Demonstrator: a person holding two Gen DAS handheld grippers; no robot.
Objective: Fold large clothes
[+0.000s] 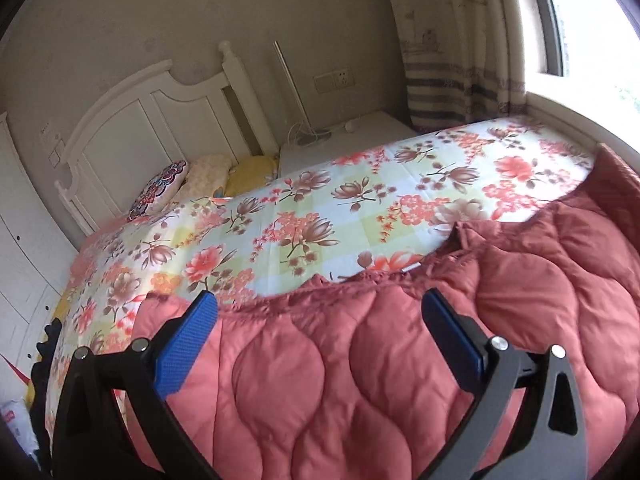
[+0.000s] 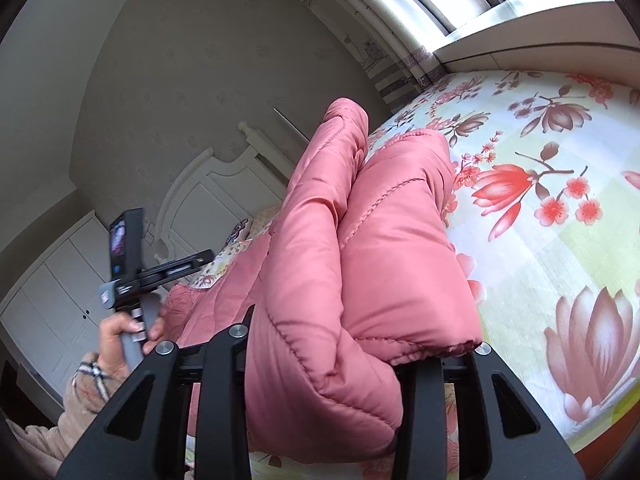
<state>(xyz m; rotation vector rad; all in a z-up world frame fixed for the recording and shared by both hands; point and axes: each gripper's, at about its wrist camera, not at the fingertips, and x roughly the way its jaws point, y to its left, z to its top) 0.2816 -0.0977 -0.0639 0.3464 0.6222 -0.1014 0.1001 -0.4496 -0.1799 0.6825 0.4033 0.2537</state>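
My right hand-held gripper (image 2: 320,344) pinched a bunched fold of the pink quilted coat (image 2: 360,240). My left hand-held gripper (image 1: 320,308) hovered spread above the coat (image 1: 360,360), which lay on the floral bed sheet (image 1: 320,208). Beyond stood the white headboard (image 1: 152,120) and curtained window (image 1: 592,32).

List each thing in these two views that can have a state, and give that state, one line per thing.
left gripper: open, over the coat, holding nothing
right gripper: shut on a bunched fold of coat
pink quilted coat: spread on the bed, one part lifted
curtain: drawn aside
floral bedsheet: laid flat
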